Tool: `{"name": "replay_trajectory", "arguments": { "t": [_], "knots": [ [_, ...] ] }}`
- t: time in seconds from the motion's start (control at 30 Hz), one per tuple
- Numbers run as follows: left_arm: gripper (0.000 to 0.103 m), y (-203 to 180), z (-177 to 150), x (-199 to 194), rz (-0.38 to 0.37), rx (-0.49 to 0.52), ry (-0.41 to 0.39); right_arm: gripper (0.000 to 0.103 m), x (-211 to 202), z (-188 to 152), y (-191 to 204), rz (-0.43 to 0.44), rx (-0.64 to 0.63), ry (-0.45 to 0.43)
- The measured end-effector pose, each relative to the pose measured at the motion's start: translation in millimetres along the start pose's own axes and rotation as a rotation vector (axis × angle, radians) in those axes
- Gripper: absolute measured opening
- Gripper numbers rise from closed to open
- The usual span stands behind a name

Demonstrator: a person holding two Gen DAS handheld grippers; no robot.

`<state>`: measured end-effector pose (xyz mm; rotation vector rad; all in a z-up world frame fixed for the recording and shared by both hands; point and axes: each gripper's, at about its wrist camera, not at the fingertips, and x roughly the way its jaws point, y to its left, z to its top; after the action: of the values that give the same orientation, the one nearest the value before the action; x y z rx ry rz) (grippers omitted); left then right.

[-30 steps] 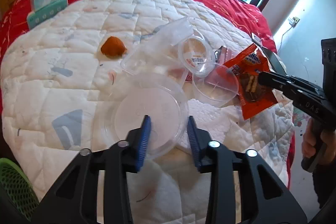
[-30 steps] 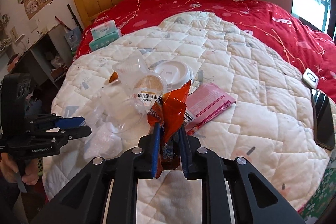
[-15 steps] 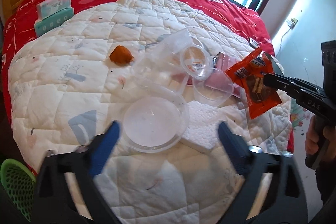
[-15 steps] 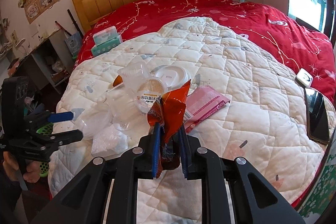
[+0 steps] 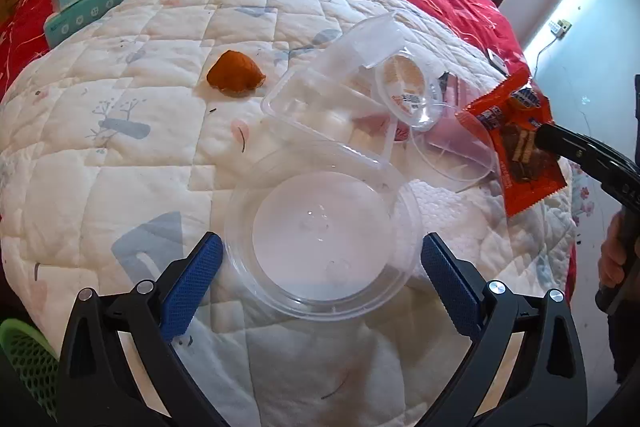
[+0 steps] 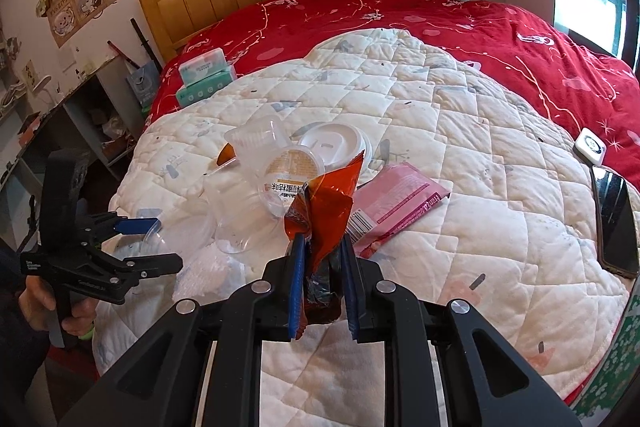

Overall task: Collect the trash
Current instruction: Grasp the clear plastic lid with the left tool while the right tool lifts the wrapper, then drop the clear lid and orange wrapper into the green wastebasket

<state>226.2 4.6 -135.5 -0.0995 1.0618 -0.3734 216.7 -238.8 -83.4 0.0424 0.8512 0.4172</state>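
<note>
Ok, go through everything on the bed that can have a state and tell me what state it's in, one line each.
Left tongs: open wide, astride the round clear lid, not gripping.
Right tongs: shut on the orange snack wrapper.
Orange snack wrapper: crumpled, held off the quilt.
Round clear lid: flat on the quilt.
Clear hinged box: open, empty.
Labelled clear cup: tipped on its side.
Pink packet: lying flat.

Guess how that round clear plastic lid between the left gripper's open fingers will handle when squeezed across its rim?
The clear round lid looks thin and empty, so probably very light and apt to flex or pop out of the left gripper. Its glossy rim seems slippery. It lies flat on the soft quilt, so it may sink or tilt rather than roll.
</note>
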Motion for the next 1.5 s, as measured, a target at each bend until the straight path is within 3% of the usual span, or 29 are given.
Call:
{"name": "replay_trajectory", "arguments": {
  "t": [0.13, 0.33, 0.63, 0.97, 1.23, 1.5],
  "knots": [
    [0.091, -2.8, -0.6, 1.1, 0.000, 0.003, -0.024, 0.017, -1.6, -0.1, 0.1, -0.001, 0.000, -0.007],
    [0.091, -3.3, -5.8, -14.9, 0.038, -0.025, -0.074, 0.017, -17.5, 1.4, 5.5, 0.000, -0.011, -0.038],
    [0.091, 15.6, -35.9, -90.1, 0.087, -0.127, -0.193, 0.017, -46.2, 4.2, 39.3, 0.062, -0.049, -0.081],
    [0.091, 79.1, -105.5, -175.7, 0.291, -0.273, -0.278, 0.017, -44.5, 2.5, 120.1, 0.184, -0.139, -0.071],
    [0.091, 148.0, -164.2, -206.2, 0.418, -0.425, -0.257, 0.017, -29.4, -0.8, 191.9, 0.275, -0.224, -0.036],
    [0.092, 200.7, -206.6, -191.1, 0.440, -0.556, -0.176, 0.017, -13.2, -2.2, 247.1, 0.330, -0.285, -0.001]
  ]
}}
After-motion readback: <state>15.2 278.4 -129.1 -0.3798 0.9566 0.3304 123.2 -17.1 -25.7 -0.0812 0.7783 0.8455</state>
